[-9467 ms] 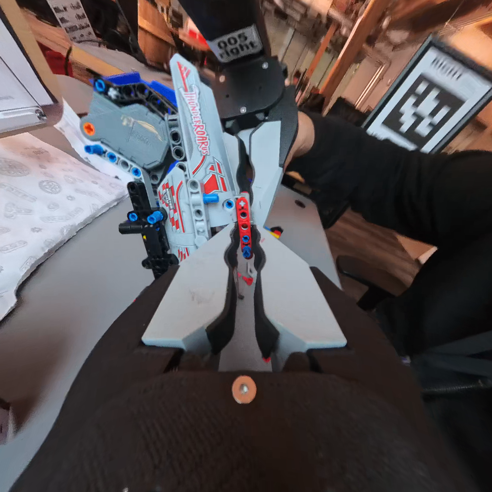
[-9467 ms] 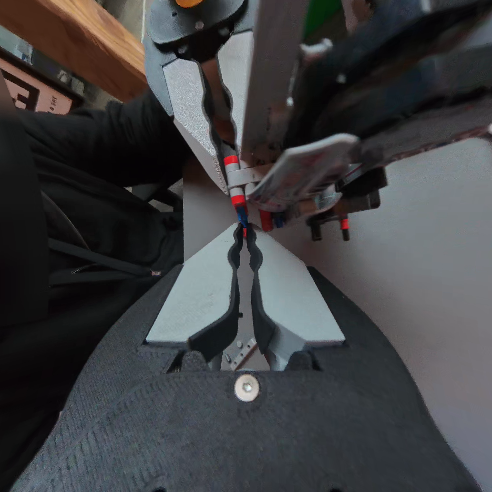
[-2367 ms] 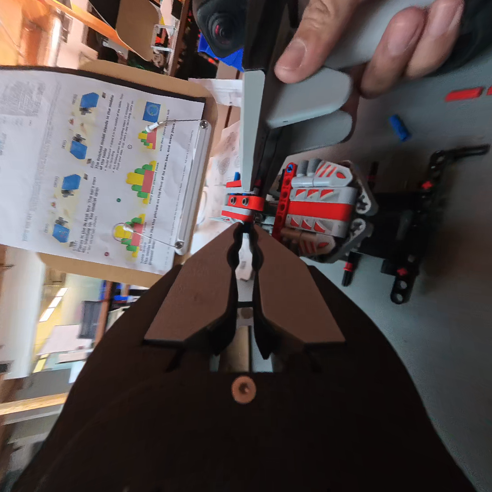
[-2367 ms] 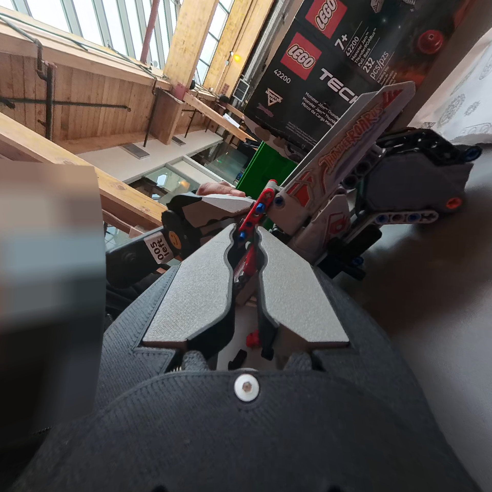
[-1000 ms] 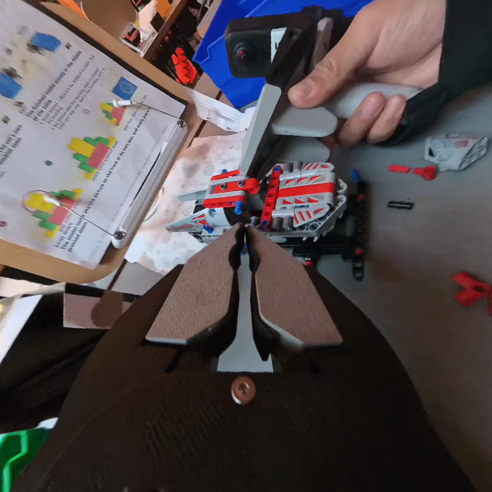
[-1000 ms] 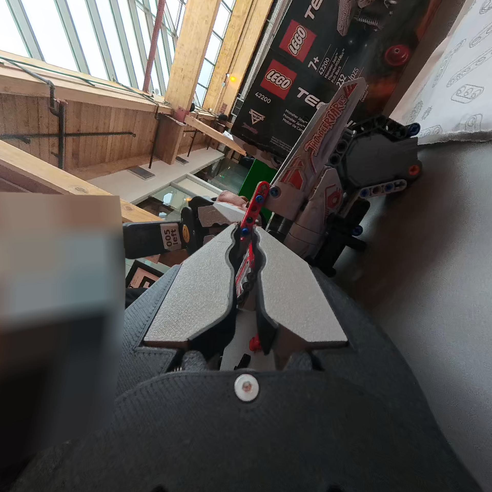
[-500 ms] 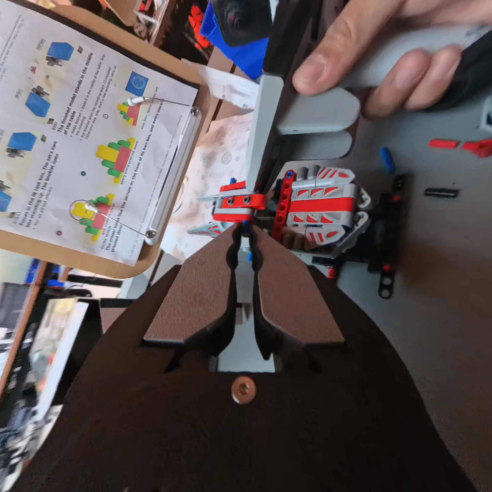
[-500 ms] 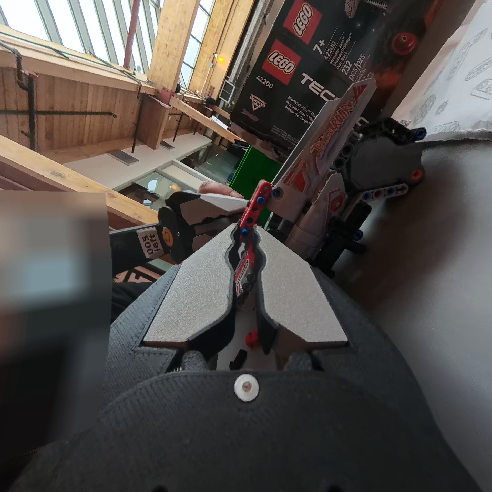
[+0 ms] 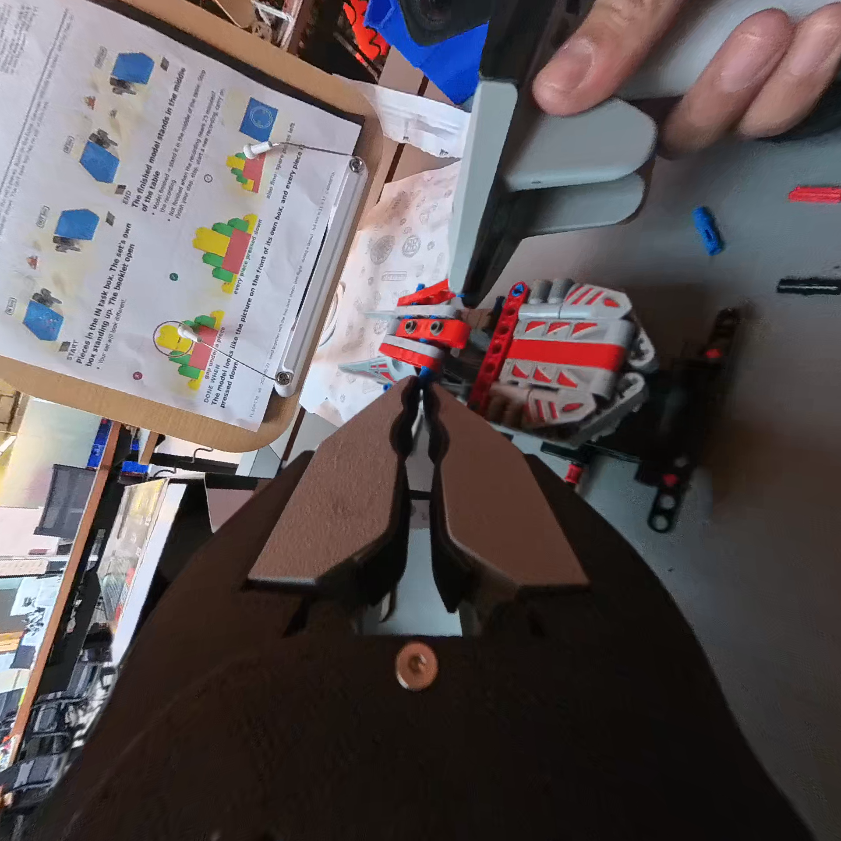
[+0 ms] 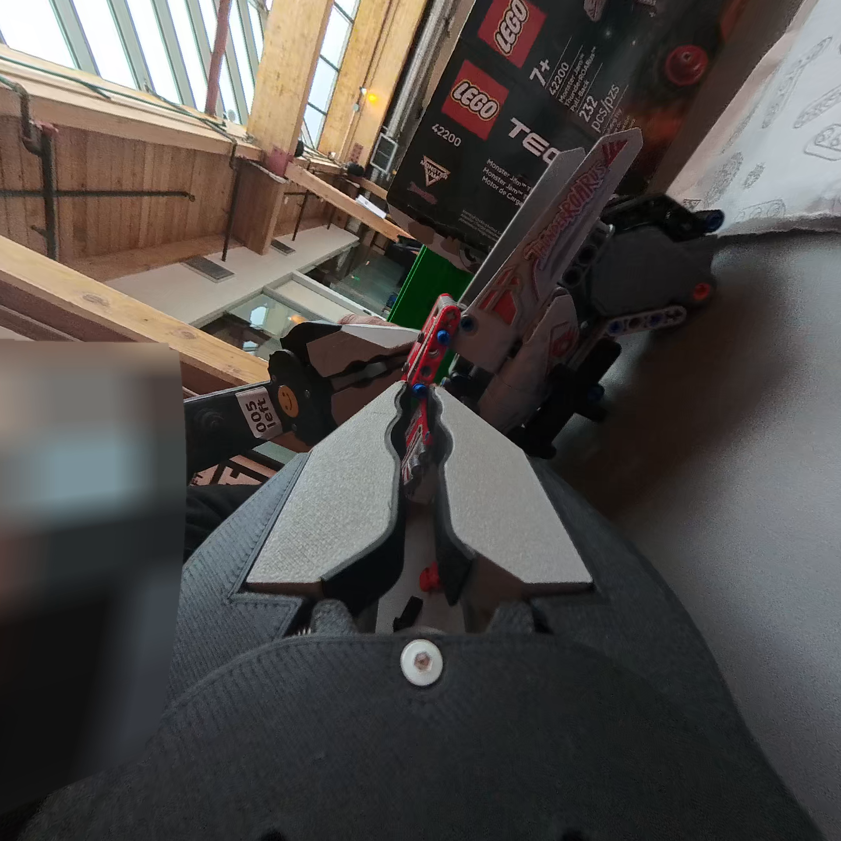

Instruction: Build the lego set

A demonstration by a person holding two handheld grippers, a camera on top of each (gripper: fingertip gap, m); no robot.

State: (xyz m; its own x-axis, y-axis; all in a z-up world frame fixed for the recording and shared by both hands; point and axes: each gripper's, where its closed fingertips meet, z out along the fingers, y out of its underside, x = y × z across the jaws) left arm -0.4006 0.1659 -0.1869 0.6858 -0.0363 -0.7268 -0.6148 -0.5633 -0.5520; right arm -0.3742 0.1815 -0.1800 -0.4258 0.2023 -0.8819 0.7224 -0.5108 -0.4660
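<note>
The part-built Lego truck [image 9: 569, 355] has grey and red stickered panels on a black frame and lies on the grey table [image 9: 773, 500]. My left gripper [image 9: 421, 387] is shut, its tips pinching a blue pin [image 9: 425, 371] that sticks out of the model's red end. My right gripper [image 10: 421, 396] is shut on the model at the lower end of a red holed beam [image 10: 434, 346]. It holds the model [image 10: 569, 282] tilted, its far end on the table. The right gripper [image 9: 478, 227] shows in the left wrist view with a hand [image 9: 682, 68] on it. The left gripper [image 10: 364, 359] shows in the right wrist view.
A clipboard with an instruction sheet [image 9: 182, 218] stands at the left. Loose parts lie on the table: a blue pin [image 9: 707, 230], a red piece [image 9: 814, 195], a black axle [image 9: 808, 286]. The dark Lego box [image 10: 546, 91] and white printed paper [image 10: 796, 136] are behind the model. Both grippers' tips are close together, under 4 cm apart.
My left gripper has closed in on the model's red end and now has the blue pin at its tips. My right gripper keeps its hold, with the model shifting only slightly.
</note>
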